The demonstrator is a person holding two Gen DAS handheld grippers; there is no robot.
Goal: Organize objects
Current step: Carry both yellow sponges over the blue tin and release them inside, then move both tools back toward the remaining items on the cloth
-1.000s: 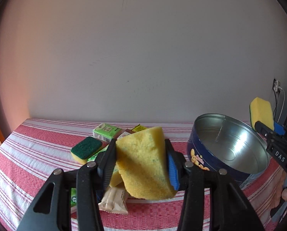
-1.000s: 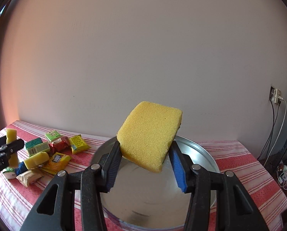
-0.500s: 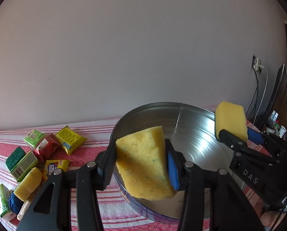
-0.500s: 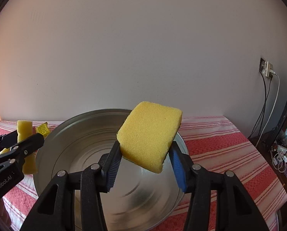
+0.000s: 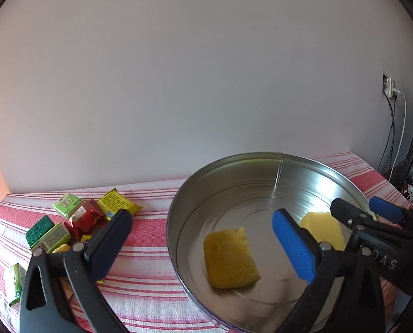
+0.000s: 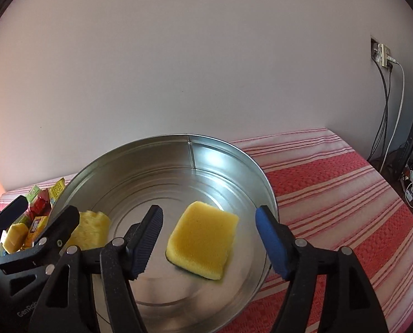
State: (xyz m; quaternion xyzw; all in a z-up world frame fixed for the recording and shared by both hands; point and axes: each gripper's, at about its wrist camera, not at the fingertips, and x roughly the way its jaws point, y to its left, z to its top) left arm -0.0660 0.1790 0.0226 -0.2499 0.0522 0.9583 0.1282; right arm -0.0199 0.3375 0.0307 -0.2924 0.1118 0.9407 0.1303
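Note:
A round metal tin point(image 5: 234, 157) point(image 6: 151, 139) stands on the red striped cloth. Two yellow sponges lie loose on its bottom. One sponge point(image 5: 230, 258) point(image 6: 91, 230) rests below my left gripper point(image 5: 203, 244) point(image 6: 37, 219), whose jaws are opening wide with nothing pressed between the pads. The other sponge point(image 6: 203, 240) point(image 5: 321, 230), green underneath, lies below my right gripper point(image 6: 209, 240) point(image 5: 366, 213). Its jaws are opening too, and the pads stand apart from the sponge. Both grippers hover over the tin, side by side.
Left of the tin lies a heap of small packets point(image 5: 76, 216) with a green scouring sponge point(image 5: 38, 229) and a yellow sponge point(image 6: 16, 236). A bare wall rises behind the table. A socket with hanging cables point(image 6: 384, 58) is at the right, past the table's edge.
Both grippers held a yellow sponge and swung over the tin. Now both have opened, and the two sponges have dropped onto the tin's bottom.

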